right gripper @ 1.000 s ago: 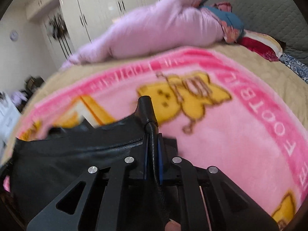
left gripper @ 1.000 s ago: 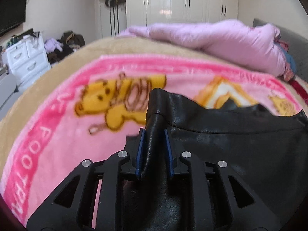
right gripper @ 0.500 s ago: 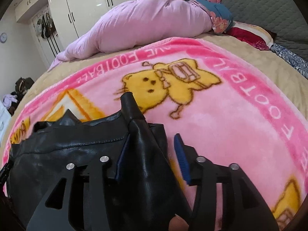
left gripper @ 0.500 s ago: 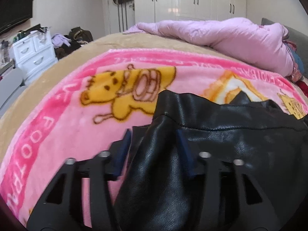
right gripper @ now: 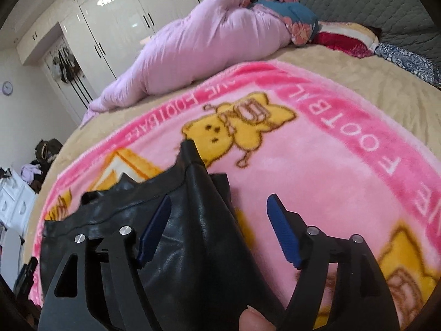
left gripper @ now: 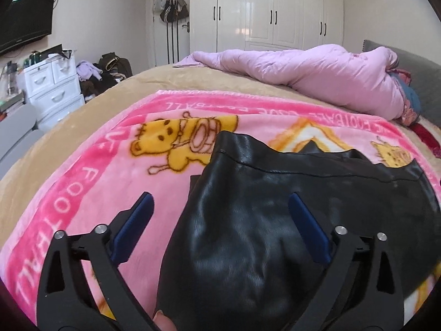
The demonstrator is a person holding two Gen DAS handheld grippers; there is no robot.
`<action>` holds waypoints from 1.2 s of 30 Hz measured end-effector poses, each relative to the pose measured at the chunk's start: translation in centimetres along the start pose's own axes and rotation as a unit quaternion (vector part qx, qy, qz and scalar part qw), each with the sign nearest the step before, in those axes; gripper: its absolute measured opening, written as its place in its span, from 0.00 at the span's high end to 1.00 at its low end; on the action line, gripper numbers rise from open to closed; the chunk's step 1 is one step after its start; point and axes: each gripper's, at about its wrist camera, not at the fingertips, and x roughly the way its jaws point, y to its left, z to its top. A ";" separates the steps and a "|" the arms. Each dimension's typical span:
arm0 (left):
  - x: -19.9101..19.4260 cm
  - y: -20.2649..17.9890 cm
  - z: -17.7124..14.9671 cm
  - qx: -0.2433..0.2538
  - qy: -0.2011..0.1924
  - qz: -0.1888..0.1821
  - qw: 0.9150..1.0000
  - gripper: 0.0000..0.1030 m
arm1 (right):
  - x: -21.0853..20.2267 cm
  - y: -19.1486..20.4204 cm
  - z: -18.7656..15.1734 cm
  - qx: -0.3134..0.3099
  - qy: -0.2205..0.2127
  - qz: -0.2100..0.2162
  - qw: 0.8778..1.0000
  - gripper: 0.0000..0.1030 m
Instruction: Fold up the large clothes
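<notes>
Both the left gripper and the right gripper have matte black cut-out arms, round silver screws and ridged blue pads, with what looks like a bare fingertip below.

Even, soft daylight; ceiling-light glare streaks the glossy white wardrobe doors, dull sheen on the black leather garment, strong fisheye bending and dark corners, slight blur
</notes>
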 end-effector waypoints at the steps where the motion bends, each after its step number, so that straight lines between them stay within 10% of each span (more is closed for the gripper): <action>1: -0.4 0.1 -0.1 -0.004 -0.001 -0.003 1.000 0.09 | -0.6 0.0 0.0 0.001 -0.006 0.005 1.000 0.26; 14: -4.8 0.4 -0.6 -0.018 -0.009 -0.045 0.999 0.09 | -6.9 2.5 -2.2 -0.076 -0.042 0.044 0.995 0.23; 29: -6.8 -2.2 -2.3 0.037 0.011 -0.088 0.995 0.10 | -7.5 2.6 -6.7 -0.125 0.007 0.026 0.992 0.62; 33: -6.4 -3.4 -3.6 0.042 0.038 -0.141 0.988 0.53 | -7.3 3.1 -7.9 -0.126 0.023 0.029 0.991 0.66; 36: -5.8 -4.1 -4.3 0.036 0.069 -0.185 0.980 0.67 | -7.2 3.6 -8.6 -0.139 0.026 0.019 0.990 0.66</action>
